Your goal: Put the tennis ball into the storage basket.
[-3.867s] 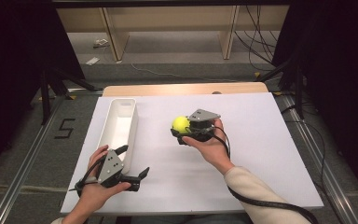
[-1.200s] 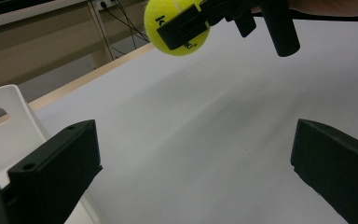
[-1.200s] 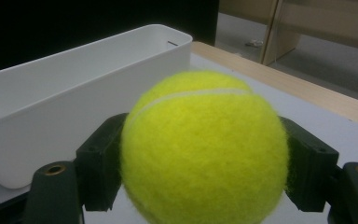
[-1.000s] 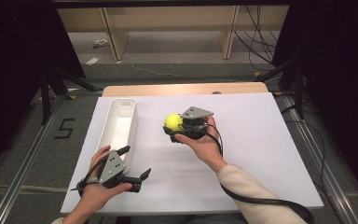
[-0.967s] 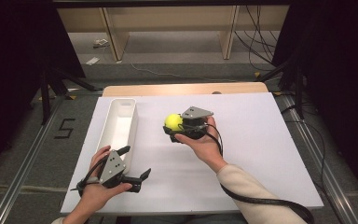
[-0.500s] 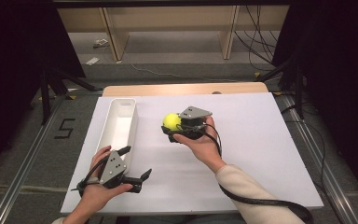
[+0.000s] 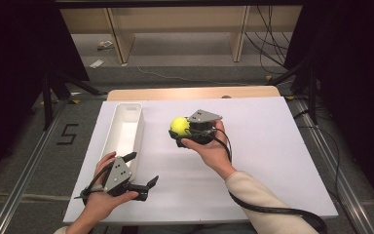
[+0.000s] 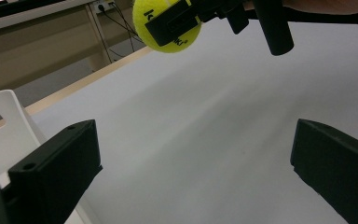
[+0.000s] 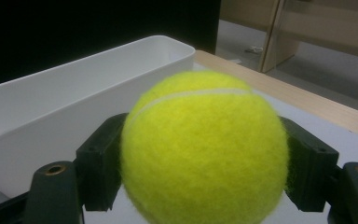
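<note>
A yellow tennis ball (image 7: 178, 125) (image 9: 200, 149) (image 8: 167, 25) hangs above the middle of the white table top, clamped between the black jaws of my right gripper (image 7: 181, 130) (image 9: 200, 163). To the ball's left lies a long white tray (image 7: 122, 132) (image 9: 51, 112), with nothing visible inside. At the table's front left my left gripper (image 7: 142, 169) (image 8: 191, 172) stands open, jaws wide apart with bare table between them, just past the tray's near end. It points toward the ball.
The white board (image 7: 272, 141) rests on a wooden table whose edge (image 7: 195, 92) shows at the back. Dark frames and cables flank both sides. A cable trails from the right gripper along the sleeve.
The right gripper with the ball has drifted slightly left toward the tray since the earliest frame; over the last second nothing visibly moved.
</note>
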Demonstrator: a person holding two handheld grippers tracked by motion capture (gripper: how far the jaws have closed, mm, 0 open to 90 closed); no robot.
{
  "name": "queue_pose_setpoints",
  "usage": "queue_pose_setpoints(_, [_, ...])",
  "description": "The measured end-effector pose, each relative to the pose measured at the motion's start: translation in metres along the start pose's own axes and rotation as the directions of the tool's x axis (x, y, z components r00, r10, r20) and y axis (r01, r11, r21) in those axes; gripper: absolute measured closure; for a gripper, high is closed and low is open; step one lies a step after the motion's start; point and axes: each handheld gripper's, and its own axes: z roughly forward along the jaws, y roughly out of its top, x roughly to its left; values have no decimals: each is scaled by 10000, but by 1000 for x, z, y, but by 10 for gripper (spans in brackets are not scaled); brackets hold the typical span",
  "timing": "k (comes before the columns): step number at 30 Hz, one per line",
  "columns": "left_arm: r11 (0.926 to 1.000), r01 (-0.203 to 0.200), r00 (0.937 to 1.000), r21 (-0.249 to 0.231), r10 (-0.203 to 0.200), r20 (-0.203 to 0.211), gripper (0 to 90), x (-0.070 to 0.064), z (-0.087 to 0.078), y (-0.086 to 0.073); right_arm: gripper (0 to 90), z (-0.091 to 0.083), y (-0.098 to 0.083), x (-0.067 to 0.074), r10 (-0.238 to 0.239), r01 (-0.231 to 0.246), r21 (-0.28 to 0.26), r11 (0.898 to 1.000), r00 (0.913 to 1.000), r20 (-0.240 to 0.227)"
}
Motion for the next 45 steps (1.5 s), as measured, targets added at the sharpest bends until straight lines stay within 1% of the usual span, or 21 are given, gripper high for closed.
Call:
queue_pose_setpoints(3, [10000,-5,10000,19,5,-17,8,0,0,0,267,0,0,-1,-17,16,43,10000,10000,63])
queue_pose_setpoints(7, [10000,11,10000,-10,-11,-62,8,1,-1,0,267,1,0,0,-3,3,33,10000,10000,35])
queue_pose_setpoints(18, [10000,-21,10000,23,21,3,8,0,0,0,267,1,2,4,-101,100,40,9999,9999,34])
queue_pose_setpoints(27, [10000,-32,10000,34,32,1,8,-1,1,0,267,3,4,9,-203,203,46,9998,9998,-63])
queue_pose_setpoints(38, [10000,-40,10000,10,40,10,8,0,0,1,267,9,6,17,-272,274,110,9996,9994,-220])
queue_pose_setpoints(45, [10000,-32,10000,20,32,4,8,0,1,0,267,11,8,18,-315,317,108,9994,9992,-242])
